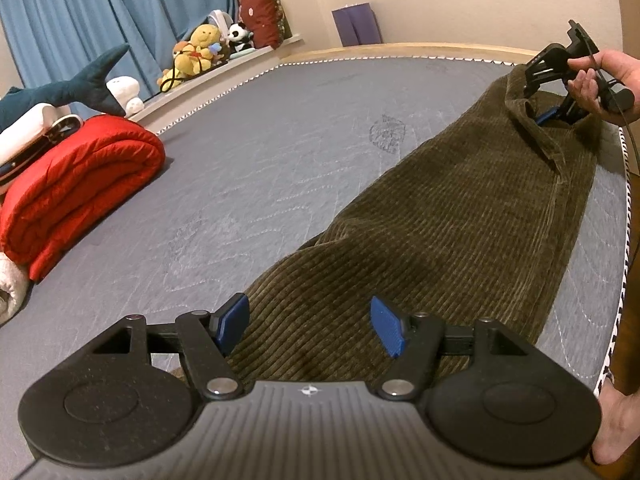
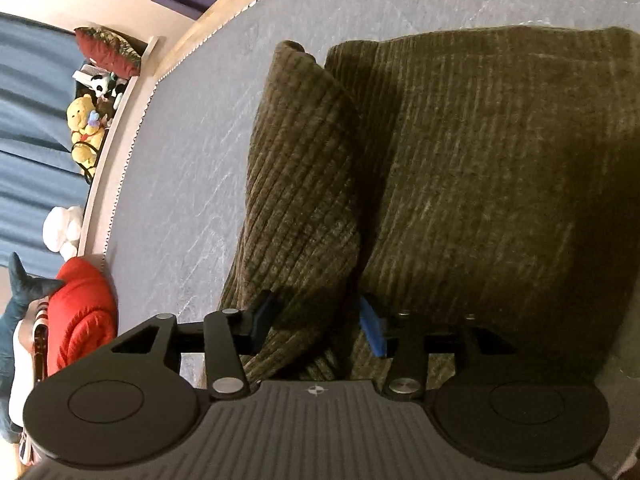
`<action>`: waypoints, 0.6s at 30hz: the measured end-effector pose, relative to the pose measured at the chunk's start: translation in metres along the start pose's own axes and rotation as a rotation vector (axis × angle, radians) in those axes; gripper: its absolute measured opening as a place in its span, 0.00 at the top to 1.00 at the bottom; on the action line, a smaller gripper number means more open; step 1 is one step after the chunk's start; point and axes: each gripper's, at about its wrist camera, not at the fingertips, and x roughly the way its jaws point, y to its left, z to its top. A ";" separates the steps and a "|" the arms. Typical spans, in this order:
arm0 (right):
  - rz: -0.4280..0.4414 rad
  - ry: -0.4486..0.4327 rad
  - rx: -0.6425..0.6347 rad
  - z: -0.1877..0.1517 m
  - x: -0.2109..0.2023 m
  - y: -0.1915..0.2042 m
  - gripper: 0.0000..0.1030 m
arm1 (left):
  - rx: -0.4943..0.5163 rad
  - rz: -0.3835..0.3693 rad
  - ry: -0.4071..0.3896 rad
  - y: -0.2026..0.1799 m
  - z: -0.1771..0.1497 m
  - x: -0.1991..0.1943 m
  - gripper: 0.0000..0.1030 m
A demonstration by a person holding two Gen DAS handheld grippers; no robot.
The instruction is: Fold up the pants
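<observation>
Dark olive corduroy pants [image 1: 460, 216] lie lengthwise on the grey mattress [image 1: 248, 168], from near me to the far right corner. My left gripper [image 1: 310, 320] hovers open over the near end, its blue pads apart with flat cloth beneath them. At the far end a hand holds my right gripper [image 1: 538, 98], where the cloth stands up in a ridge. In the right wrist view a raised fold of the pants [image 2: 304, 184] runs between the right gripper's [image 2: 318, 322] fingers. The jaws stand apart around that fold, the right pad's face bare; it is open.
A folded red quilt [image 1: 80, 184] lies on the mattress at the left, with a plush shark [image 1: 76, 88] and white bedding behind it. Stuffed toys [image 1: 200, 50] and a red cushion [image 1: 260, 14] line the ledge by blue curtains. A bare foot [image 1: 618, 420] stands beyond the mattress's right edge.
</observation>
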 end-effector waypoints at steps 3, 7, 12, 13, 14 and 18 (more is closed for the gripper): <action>0.042 -0.034 0.015 0.007 -0.011 -0.004 0.81 | 0.009 0.003 -0.008 -0.003 0.002 -0.002 0.29; 0.098 -0.150 -0.049 0.011 -0.047 0.007 0.88 | 0.019 0.001 -0.023 -0.004 0.003 -0.006 0.28; -0.008 -0.340 -0.205 -0.009 -0.125 0.025 0.89 | 0.026 -0.016 -0.039 -0.006 0.005 -0.011 0.27; -0.060 -0.347 -0.226 -0.014 -0.134 0.024 0.89 | 0.030 -0.019 -0.038 -0.007 0.005 -0.010 0.27; -0.127 -0.343 -0.236 -0.020 -0.139 0.022 0.88 | 0.033 -0.021 -0.036 -0.009 0.005 -0.009 0.27; -0.258 -0.255 -0.108 -0.014 -0.124 -0.014 0.79 | 0.045 -0.035 -0.027 -0.013 0.005 -0.006 0.26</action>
